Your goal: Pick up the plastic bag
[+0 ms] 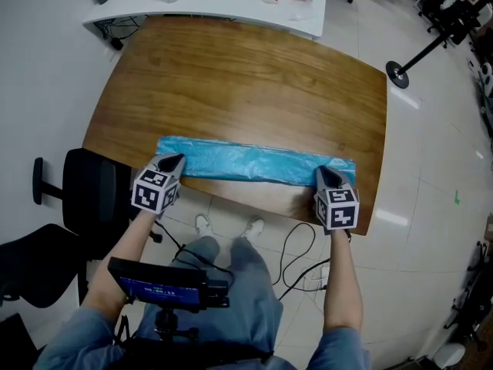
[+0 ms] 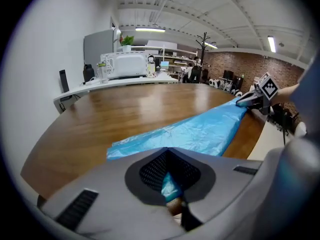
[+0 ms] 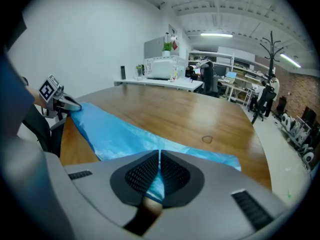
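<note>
Left gripper (image 1: 176, 161) and right gripper (image 1: 324, 174) each pinch one end of the blue plastic bag (image 1: 254, 163) lying flat along the desk (image 1: 246, 83) edge (grasp looks made), so next should come an even, joint lift.

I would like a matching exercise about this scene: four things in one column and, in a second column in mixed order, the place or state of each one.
Column one:
1. plastic bag
2. left tongs
3. right tongs
4. black chair

Column two:
a. stands on the floor, left of the wooden table
b. shut on the bag's right end
c. lies stretched out flat along the table's near edge
d. shut on the bag's left end

Right pairs: 1-c; 2-d; 3-b; 4-a.
</note>
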Available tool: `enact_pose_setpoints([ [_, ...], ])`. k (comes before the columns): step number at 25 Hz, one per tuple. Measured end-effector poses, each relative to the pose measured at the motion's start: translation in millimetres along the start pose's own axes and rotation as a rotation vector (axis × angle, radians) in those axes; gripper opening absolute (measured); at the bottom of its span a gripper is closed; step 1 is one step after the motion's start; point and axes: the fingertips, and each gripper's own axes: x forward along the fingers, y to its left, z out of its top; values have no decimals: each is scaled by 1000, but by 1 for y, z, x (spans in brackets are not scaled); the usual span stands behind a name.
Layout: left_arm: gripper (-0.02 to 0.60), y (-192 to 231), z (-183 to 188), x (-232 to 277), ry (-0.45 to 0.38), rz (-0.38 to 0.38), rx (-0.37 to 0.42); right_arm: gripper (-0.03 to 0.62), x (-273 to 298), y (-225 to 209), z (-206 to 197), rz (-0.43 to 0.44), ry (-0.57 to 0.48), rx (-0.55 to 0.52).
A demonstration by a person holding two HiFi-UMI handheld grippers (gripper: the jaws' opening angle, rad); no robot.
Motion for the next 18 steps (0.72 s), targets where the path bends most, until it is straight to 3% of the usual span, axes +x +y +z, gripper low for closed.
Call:
enact_pose_setpoints([
  [18, 12, 27, 14, 15, 92, -37, 77, 0, 3, 17, 2, 5, 13, 23],
])
